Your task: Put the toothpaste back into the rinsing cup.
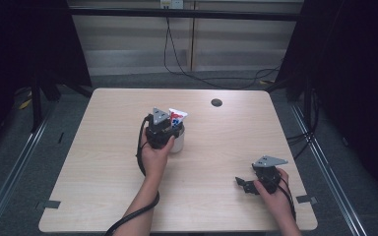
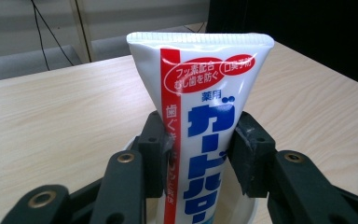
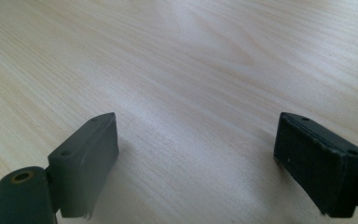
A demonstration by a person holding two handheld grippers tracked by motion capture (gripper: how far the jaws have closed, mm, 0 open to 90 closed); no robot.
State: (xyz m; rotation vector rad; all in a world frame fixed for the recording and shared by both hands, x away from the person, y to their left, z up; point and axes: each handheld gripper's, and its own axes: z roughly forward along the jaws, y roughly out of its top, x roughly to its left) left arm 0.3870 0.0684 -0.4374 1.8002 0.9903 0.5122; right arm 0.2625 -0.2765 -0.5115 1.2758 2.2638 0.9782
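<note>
Black fingers [image 2: 156, 149] of your left gripper [image 2: 196, 151] are pinching the soft, light toothpaste tube [image 2: 205, 93] mid-body over the white cup [image 1: 177, 142], while your right gripper [image 3: 196, 158] is idling wide on the bench [image 1: 103, 147].

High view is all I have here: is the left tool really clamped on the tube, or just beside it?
Observer: The left tool has both pads pressed on the tube's sides, about halfway up it.
Operator: Is the tube in the cup?
Observer: Yes, its lower end goes down inside the white cup, crimped end up.
Operator: And the right tool, is anything in it?
Observer: No. The right tool stands wide open over bare table, with nothing between the pads.
</note>
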